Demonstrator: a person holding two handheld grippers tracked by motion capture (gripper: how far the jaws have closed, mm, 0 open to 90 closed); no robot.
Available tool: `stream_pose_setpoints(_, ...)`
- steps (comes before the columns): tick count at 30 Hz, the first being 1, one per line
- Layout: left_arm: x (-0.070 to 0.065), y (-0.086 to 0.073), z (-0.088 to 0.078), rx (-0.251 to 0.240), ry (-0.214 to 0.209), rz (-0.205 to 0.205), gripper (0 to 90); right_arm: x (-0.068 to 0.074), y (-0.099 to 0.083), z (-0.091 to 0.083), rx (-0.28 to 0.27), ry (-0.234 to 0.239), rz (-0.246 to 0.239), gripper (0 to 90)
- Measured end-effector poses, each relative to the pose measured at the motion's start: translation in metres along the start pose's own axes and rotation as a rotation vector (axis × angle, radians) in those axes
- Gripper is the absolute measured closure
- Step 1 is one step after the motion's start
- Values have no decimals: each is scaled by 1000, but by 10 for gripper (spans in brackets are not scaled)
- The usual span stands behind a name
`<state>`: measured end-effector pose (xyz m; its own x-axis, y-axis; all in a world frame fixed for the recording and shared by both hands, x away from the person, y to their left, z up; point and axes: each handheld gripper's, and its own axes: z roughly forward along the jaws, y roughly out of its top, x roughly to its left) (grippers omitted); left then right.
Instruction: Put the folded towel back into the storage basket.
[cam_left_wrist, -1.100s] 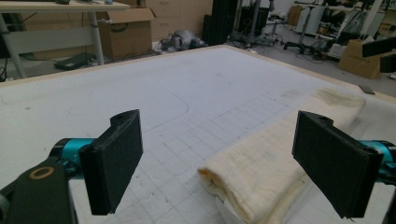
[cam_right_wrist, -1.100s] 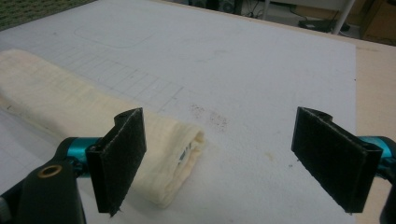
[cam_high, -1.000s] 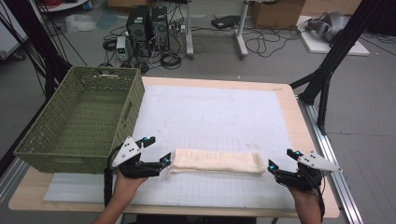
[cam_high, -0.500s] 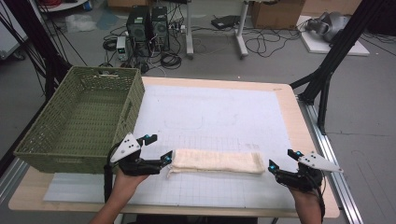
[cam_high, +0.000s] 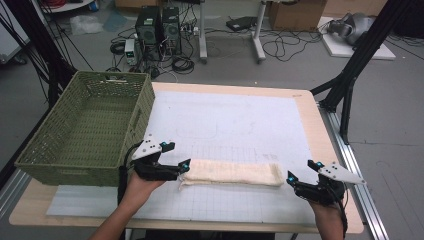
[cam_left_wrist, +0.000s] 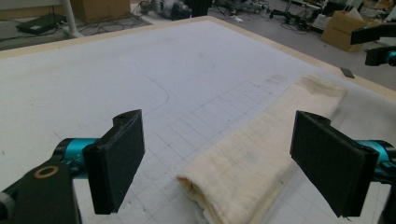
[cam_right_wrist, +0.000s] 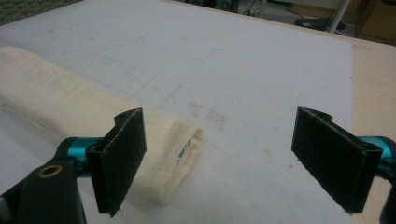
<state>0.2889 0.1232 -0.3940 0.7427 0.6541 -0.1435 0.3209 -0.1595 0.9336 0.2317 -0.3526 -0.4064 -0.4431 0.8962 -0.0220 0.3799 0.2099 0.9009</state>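
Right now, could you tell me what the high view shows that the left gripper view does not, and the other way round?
The high view alone takes in the green basket at the table's left, both hands, and the floor's computers and cables. The left gripper view alone gives a close look at the layered folds in the folded towel's near end, between the left gripper's open jaws. Both share the towel, the white gridded mat and the right gripper beyond the towel's far end.
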Motion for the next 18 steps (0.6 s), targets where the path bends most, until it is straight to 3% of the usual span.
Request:
stream_pose_setpoints(11, -1, -3, 19, 67, -21, -40, 212, -1, -1, 0, 6, 1, 5, 165)
stream_pose_setpoints(18, 1, -4, 26, 116, 3, -52, 221, -2, -1, 0, 6, 1, 11, 165)
